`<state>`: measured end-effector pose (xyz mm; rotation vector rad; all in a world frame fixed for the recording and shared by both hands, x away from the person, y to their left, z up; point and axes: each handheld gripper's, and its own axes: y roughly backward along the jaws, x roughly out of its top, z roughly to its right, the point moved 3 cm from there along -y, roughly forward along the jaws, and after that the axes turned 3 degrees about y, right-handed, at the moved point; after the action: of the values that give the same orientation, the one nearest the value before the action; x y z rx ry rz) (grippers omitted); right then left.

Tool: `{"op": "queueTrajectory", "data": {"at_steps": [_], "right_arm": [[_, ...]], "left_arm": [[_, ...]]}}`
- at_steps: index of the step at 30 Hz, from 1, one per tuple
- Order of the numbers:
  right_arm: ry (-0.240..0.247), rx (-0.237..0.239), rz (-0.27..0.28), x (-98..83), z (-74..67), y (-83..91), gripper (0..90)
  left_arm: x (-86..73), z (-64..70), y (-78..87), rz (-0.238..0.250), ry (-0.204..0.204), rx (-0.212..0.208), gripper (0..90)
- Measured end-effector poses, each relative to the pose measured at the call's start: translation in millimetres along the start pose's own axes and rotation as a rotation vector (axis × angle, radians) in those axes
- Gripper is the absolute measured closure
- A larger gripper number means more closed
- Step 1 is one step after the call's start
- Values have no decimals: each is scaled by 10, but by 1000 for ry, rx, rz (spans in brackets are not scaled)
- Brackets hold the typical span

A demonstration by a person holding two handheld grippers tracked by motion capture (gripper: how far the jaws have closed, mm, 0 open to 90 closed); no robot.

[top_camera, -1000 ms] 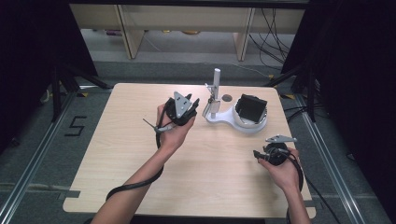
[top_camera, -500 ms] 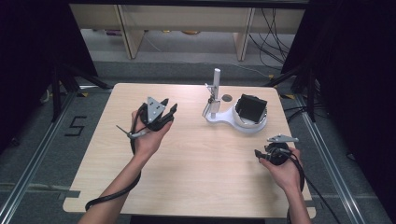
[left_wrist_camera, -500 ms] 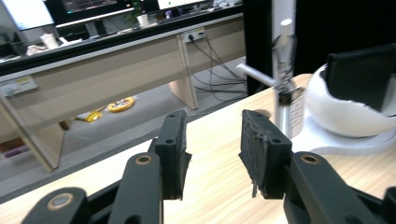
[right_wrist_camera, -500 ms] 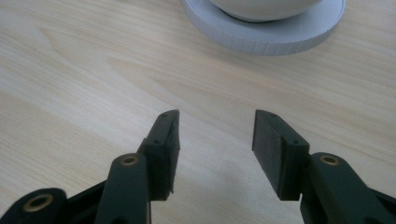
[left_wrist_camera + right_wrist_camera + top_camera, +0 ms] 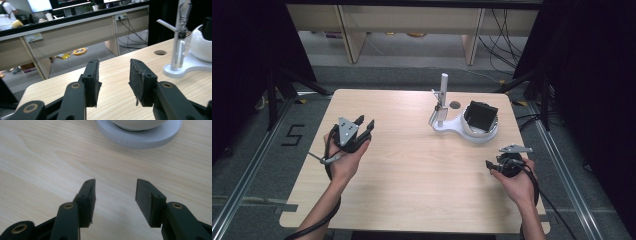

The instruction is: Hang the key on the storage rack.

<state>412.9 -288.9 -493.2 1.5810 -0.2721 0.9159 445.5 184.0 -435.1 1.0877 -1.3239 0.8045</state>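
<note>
- At the left gripper (image 5: 113,62): hangs released, jaws parted, with nothing between the worn pads (image 5: 140,80) but bare table (image 5: 412,170).
- Sits well to the left of the white stand (image 5: 451,128) now, having slid away from a spot close beside its post (image 5: 443,95) within the last second. Points loosely back toward the stand in the left gripper view.
- At the right gripper (image 5: 116,183): likewise released and empty, jaws spread over plain wood.
- Rests low near the table's edge, on the near right of the stand, just as a second ago. Faces the stand's round base (image 5: 140,135) in the right gripper view.
- At the stand itself: keeps its place at the far middle of the table, untouched and well apart from both grippers.
- Carries a black block (image 5: 480,116) tilted in the white cup at its right end, and a small metal ring or clip (image 5: 182,30) hanging on the post, too small to tell which.
- Just beyond the post: a round hole (image 5: 455,105) in the tabletop.
- As a judgement: reads as a retreat rather than an approach — no grasp in hand, the block in its cup, the clip on its post.
- Calls next for a fresh reach across open table toward the stand, most likely by the left gripper.
</note>
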Motion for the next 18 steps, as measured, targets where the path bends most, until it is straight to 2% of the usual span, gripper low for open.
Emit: {"op": "queueTrajectory", "data": {"at_steps": [2,3,4,5,7,10,11,12,13,18], "right_arm": [[0,7,9,0,1,-9,516],[54,5,30,2,46,-25,516],[4,-3,12,0,20,-7,516],[-10,-9,15,-3,12,-13,516],[-4,17,23,-3,20,-19,516],[-14,7,14,-11,24,-16,516],[-7,-7,12,-16,34,-11,516],[26,-6,12,-18,64,-15,516],[-24,-11,4,-22,29,-12,516],[-2,-15,7,-31,55,-26,516]], "left_arm": [[-54,-65,65,3,13,10,586],[-74,-89,93,2,13,15,584],[-102,-119,128,3,14,20,583],[-133,-145,163,2,16,27,582],[-217,-199,233,-3,11,38,581],[-373,-264,314,-18,23,55,578],[-435,-282,341,-28,28,61,577],[-499,-299,366,-35,31,68,576],[-563,-314,390,-44,32,76,576],[-784,-395,483,-70,73,90,571]]}}
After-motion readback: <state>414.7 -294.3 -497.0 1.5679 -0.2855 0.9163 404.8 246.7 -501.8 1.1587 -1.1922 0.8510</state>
